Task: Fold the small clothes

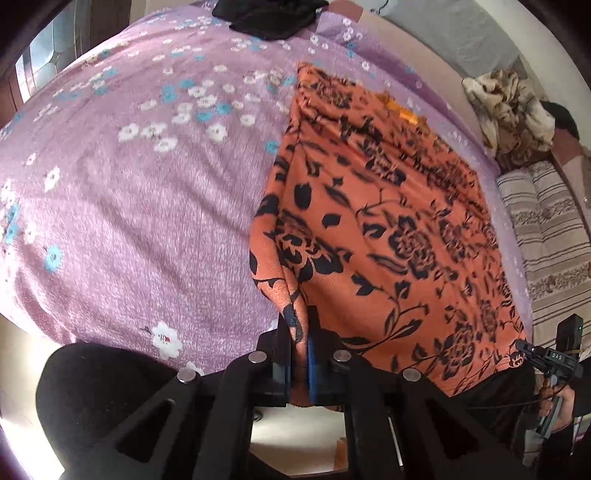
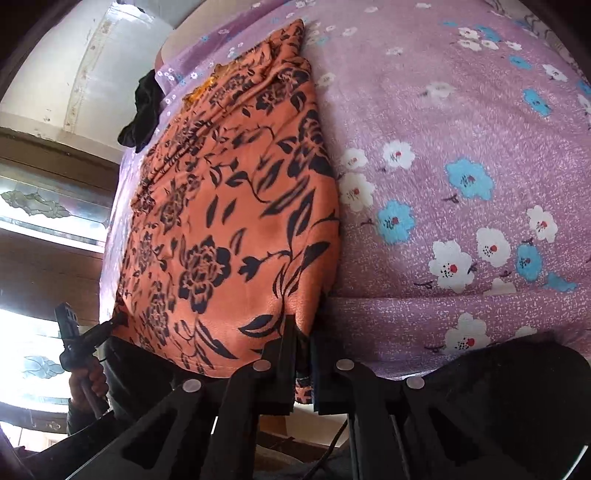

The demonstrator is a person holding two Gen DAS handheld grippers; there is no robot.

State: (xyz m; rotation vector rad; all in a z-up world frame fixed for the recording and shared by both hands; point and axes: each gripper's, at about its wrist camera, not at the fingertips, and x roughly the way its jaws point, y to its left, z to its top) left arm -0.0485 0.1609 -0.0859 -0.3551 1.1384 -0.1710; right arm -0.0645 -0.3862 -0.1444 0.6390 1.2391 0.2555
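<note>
Setting: We work over a bed spread with a purple flowered blanket point(image 1: 147, 192), a window at the upper left of the left wrist view.
Garment: An orange cloth with black flowers point(image 1: 388, 221) lies lengthwise on the blanket, filling the right half of the left wrist view and the centre-left of the right wrist view point(image 2: 221, 206). Its far end rests on the bed; its near edge is lifted.
Left tongs: The left gripper point(image 1: 300, 354) is pressed together on one near corner, at bottom centre of its frame.
Right tongs: The right gripper point(image 2: 303, 365) pinches the other near corner, cloth showing between its fingers.
Elsewhere: A black garment point(image 1: 269, 18) sits at the top of the frame; crumpled beige cloth point(image 1: 509, 110) lies at the upper right.
Step, as we judge it: Carrying the near edge over to the far end.
Doing it well: We would keep both corners level and taut, move together, and lay edge on edge before letting go.
</note>
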